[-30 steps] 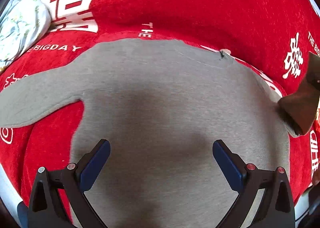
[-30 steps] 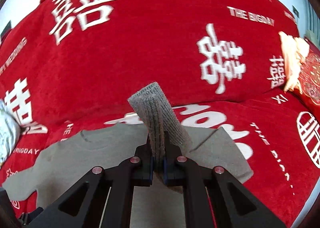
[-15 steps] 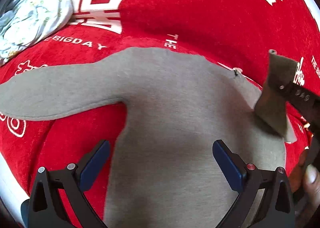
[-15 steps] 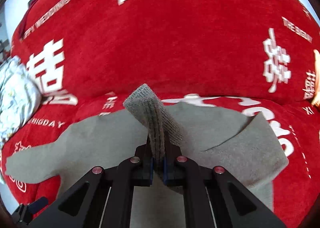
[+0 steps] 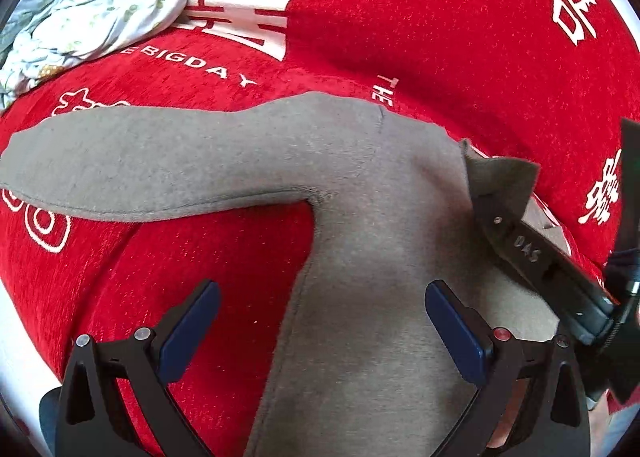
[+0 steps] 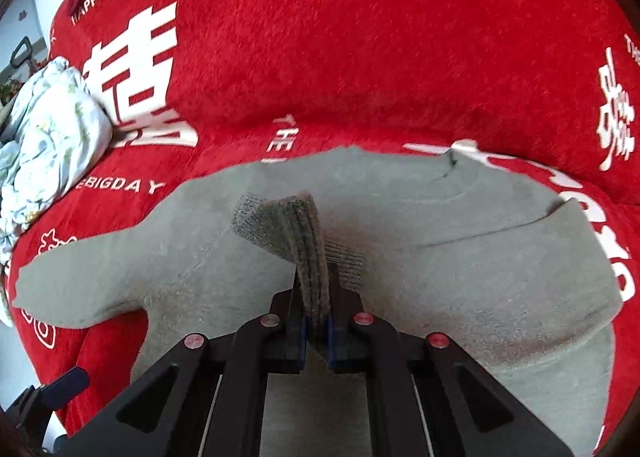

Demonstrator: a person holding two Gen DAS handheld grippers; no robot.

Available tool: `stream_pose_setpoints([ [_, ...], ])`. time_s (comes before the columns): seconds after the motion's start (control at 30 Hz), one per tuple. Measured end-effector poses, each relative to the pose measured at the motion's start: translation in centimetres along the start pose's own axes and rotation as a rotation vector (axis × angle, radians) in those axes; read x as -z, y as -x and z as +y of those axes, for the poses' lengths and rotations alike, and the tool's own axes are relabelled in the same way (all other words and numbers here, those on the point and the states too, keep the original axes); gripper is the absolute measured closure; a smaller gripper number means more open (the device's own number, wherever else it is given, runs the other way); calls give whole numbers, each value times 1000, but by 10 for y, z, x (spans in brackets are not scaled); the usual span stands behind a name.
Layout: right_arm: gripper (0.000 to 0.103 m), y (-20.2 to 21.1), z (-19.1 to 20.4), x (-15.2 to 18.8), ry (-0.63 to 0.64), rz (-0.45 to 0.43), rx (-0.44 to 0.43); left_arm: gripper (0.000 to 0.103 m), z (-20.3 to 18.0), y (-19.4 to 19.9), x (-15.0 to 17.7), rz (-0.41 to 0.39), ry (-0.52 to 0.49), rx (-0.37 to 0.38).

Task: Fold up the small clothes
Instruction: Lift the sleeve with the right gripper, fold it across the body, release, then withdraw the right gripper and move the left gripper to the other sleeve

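Left wrist: left tongs (image 5: 322, 321) wide, above grey sweater (image 5: 360, 257) lying flat on red blanket (image 5: 420, 37).
Right wrist: right tongs (image 6: 316, 331) clamped on ribbed cuff (image 6: 292, 233), sleeve (image 6: 500, 265) folded across sweater body.

A small grey sweater (image 6: 460, 257) lies flat across the frame's middle, one sleeve (image 5: 140, 165) outstretched leftward, the other's ribbed cuff (image 6: 288, 229) lifted over its chest.
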State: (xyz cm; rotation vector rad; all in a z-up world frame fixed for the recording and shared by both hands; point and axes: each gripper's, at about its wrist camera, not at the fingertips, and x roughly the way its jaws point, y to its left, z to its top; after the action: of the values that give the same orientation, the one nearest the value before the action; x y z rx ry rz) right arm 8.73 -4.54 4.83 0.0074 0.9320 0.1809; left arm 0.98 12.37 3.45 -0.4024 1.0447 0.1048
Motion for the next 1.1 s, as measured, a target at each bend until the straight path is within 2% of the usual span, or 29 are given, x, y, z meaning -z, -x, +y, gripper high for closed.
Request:
stream_pose_setpoints([
  [0.17,95,-11,5,1,4,18,-16,1,6,0,1,-4,22,-11],
  [0.23,95,-15,5,-1,-9,21,-48,1,8,1,0,-13,33,-21],
  [0.33,80,-23,5,-3,-24,53,-136,1,12,2,-1,-20,49,-28],
  [0.4,45,-23,4,-2,-27,62,-212,1,14,3,-2,-26,65,-30],
  [0.43,38,-19,2,-3,-28,50,-223,1,14,4,-3,-27,69,-32],
  [0.47,34,-11,-1,-4,-27,22,-227,1,12,4,-3,-27,70,-35],
  [0.57,34,10,-16,-8,-14,-32,-241,1,3,7,-6,-33,57,-34],
  [0.63,30,29,-40,-13,-15,-86,-195,1,-8,7,-8,-29,35,-29],
  [0.67,25,35,-54,-15,-18,-104,-162,1,-17,6,-9,-24,17,-23],
  [0.7,23,41,-74,-16,-24,-119,-106,1,-27,4,-9,-19,0,-20],
  [0.77,23,41,-106,-16,-26,-117,-10,1,-52,-2,-10,-3,-53,-10],
  [0.8,23,36,-130,-14,-43,-88,62,1,-65,-6,-10,7,-82,-4],
  [0.83,23,32,-146,-13,-64,-63,92,1,-80,-11,-9,16,-112,-1],
  [0.9,23,21,-183,-7,-134,-19,109,1,-113,-23,-7,32,-181,15],
  [0.97,23,12,-202,-3,-173,3,111,1,-141,-38,-4,51,-248,22],
  [1.07,24,-9,-220,0,-205,50,60,1,-170,-71,-1,96,-328,-6],
  [1.1,24,-16,-222,-2,-188,44,83,1,-174,-81,0,103,-341,-37],
])
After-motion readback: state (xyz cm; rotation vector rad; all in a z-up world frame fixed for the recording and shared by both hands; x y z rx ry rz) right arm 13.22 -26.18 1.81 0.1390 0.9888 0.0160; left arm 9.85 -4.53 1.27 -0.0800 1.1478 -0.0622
